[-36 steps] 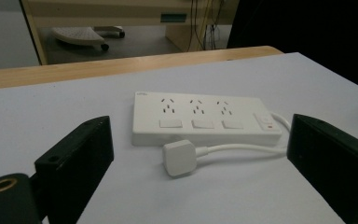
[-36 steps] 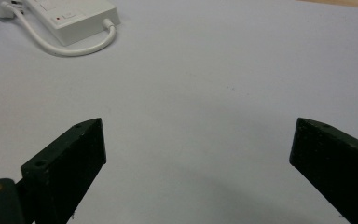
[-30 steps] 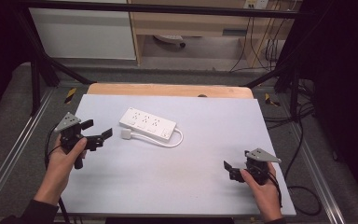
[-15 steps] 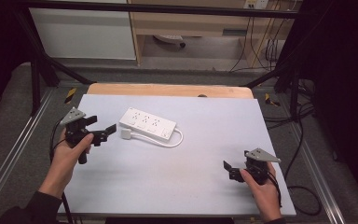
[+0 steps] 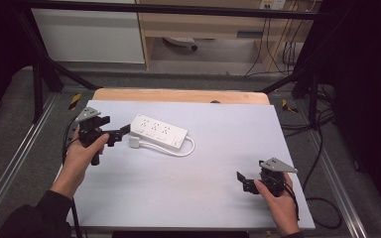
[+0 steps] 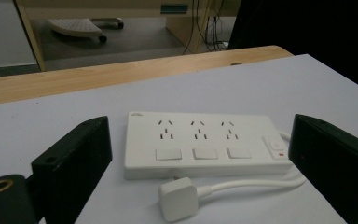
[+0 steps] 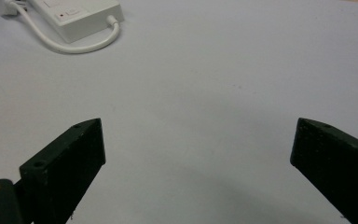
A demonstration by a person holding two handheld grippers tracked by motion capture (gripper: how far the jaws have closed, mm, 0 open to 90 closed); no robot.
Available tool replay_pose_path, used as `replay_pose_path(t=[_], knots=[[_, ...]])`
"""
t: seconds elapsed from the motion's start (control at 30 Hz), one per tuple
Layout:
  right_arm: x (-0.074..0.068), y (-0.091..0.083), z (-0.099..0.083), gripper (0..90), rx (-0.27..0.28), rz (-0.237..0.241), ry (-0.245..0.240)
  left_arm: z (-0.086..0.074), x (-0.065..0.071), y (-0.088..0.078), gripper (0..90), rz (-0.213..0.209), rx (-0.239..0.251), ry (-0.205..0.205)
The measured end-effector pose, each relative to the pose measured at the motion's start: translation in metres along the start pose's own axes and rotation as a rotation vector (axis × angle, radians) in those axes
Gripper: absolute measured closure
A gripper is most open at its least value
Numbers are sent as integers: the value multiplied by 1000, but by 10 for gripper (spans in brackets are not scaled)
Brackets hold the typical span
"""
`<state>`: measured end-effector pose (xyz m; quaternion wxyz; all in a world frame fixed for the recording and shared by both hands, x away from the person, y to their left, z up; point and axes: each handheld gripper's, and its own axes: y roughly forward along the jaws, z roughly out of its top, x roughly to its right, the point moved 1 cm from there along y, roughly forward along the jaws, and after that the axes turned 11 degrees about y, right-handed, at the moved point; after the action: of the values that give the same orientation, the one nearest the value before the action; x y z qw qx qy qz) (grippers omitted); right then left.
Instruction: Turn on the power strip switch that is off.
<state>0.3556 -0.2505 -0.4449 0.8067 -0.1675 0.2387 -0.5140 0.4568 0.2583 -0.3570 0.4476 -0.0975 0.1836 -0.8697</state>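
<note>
Lying on the pale grey table (image 5: 213, 198), toward its far left part, the white power strip (image 5: 158, 130) rests flat with its sockets facing up. In the high view its long axis runs from far left to near right, slightly slanted against the table's wooden far edge (image 5: 178, 95). Its cable (image 5: 186, 150) leaves the right-hand end, loops back along the near side and ends in a white plug (image 5: 135, 142) lying on the table just beside the strip's left end.

The left gripper (image 5: 120, 133) is held above the table at that left end, close to the plug and the strip but not touching them. Its jaws stand wide apart with nothing between them. The left gripper view adds detail that the high view cannot give: three socket groups in a row, three square buttons below them, and a switch with a small red mark at the cable end. There the power strip (image 6: 200, 143) lies crosswise in front of the spread jaws, with the plug (image 6: 179, 198) nearer the camera.

The right gripper (image 5: 247, 182) sits near the table's near right corner, well apart from the strip, its jaws also wide apart and empty. The right gripper view shows bare table between them, with the cable end of the strip (image 7: 81, 16) far off at the upper left.
</note>
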Motion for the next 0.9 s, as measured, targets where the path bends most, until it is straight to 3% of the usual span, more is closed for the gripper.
replay_pose_path(t=[0.13,0.33,0.9], knots=[[0,0,0,34,1,1,-1,8,2,7,68,6,-4,21],[-1,0,0,34,-1,6,-6,14,3,17,71,-2,-17,19],[0,1,1,34,-2,8,-4,14,1,42,79,31,-27,77]])
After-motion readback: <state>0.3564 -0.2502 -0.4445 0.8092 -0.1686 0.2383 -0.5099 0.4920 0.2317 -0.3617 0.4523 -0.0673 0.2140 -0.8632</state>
